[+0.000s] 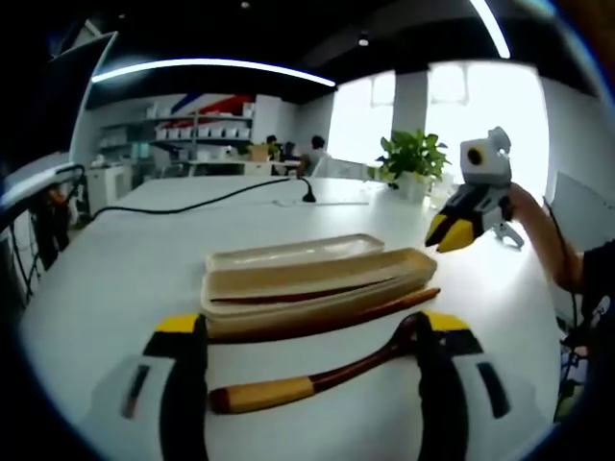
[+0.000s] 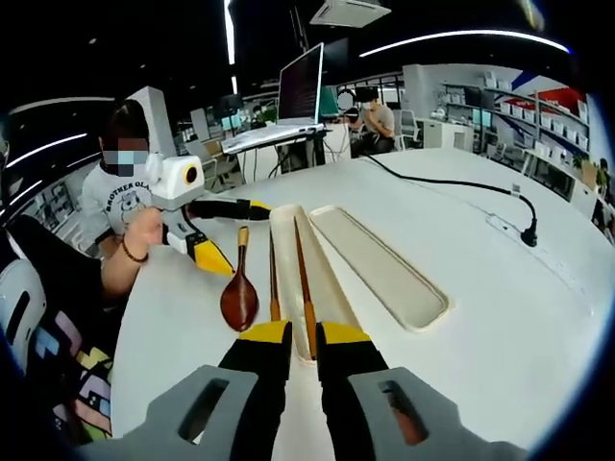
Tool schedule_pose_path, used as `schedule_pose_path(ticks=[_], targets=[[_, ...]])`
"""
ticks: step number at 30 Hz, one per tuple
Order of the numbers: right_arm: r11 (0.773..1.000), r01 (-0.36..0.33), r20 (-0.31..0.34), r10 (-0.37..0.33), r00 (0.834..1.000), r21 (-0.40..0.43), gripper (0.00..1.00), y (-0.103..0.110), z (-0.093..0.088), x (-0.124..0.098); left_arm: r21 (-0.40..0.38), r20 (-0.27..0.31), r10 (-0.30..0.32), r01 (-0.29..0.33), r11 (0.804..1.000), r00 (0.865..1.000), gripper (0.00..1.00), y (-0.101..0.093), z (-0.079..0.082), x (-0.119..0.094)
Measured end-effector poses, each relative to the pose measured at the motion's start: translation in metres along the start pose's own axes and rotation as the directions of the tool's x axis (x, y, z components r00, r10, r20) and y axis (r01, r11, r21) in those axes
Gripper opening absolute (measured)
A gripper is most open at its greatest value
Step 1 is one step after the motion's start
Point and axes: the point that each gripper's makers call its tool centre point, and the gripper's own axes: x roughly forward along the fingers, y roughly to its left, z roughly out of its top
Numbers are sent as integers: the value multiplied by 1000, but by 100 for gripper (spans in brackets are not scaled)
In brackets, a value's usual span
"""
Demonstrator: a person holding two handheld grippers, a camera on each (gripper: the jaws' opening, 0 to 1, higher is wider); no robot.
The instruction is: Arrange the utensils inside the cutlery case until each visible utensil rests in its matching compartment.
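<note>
- In the left gripper view my left gripper [image 1: 312, 370] stands wide open over the white table [image 1: 125, 269], its jaws holding nothing.
- A wooden spoon [image 1: 317, 379] lies on the table between those jaws; its bowl is close to the right-hand jaw and its yellow-banded handle points toward the left-hand one. I cannot tell whether either jaw touches it.
- Just ahead of the jaws lies the cutlery case [image 1: 317, 279], a long beige tray. One dark chopstick [image 1: 307, 291] rests inside it, and another chopstick [image 1: 327, 322] lies along its near side.
- The case's lid [image 1: 293, 252] sits beyond it, just beside its far edge.
- Farther ahead and to the right, my right gripper [image 1: 459, 233] hangs above the table.
- In the right gripper view the right gripper [image 2: 306, 360] has its jaws nearly together. A chopstick [image 2: 305, 288] runs from the case [image 2: 288, 240] toward their tips, but I cannot tell whether they grip it.
- The second chopstick [image 2: 273, 279] and the spoon [image 2: 239, 293] lie left of the jaws; the lid [image 2: 380, 264] lies to their right.
</note>
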Motion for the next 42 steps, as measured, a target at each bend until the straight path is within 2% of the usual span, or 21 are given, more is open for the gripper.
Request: schedule_pose_path(ticks=[10, 13, 16, 21, 30, 42], targets=[[1000, 24, 40, -24, 999, 0, 11, 9, 3, -9, 0, -3, 24, -24, 1000, 1000, 96, 8, 2, -5], [998, 67, 59, -65, 996, -17, 11, 7, 4, -14, -2, -3, 30, -30, 1000, 1000, 96, 12, 3, -6], [995, 95, 54, -93, 994, -32, 11, 11, -3, -16, -4, -5, 36, -36, 999, 999, 96, 17, 3, -6], [994, 101, 60, -98, 993, -33, 11, 16, -8, -18, -7, -29, 45, -45, 999, 999, 96, 20, -2, -5], [996, 75, 17, -74, 997, -58, 11, 31, -24, -7, -21, -51, 38, -40, 999, 998, 96, 19, -7, -5], [995, 89, -29, -91, 995, -53, 15, 21, -34, 7, -37, -50, 33, -35, 999, 998, 96, 15, -9, -7]])
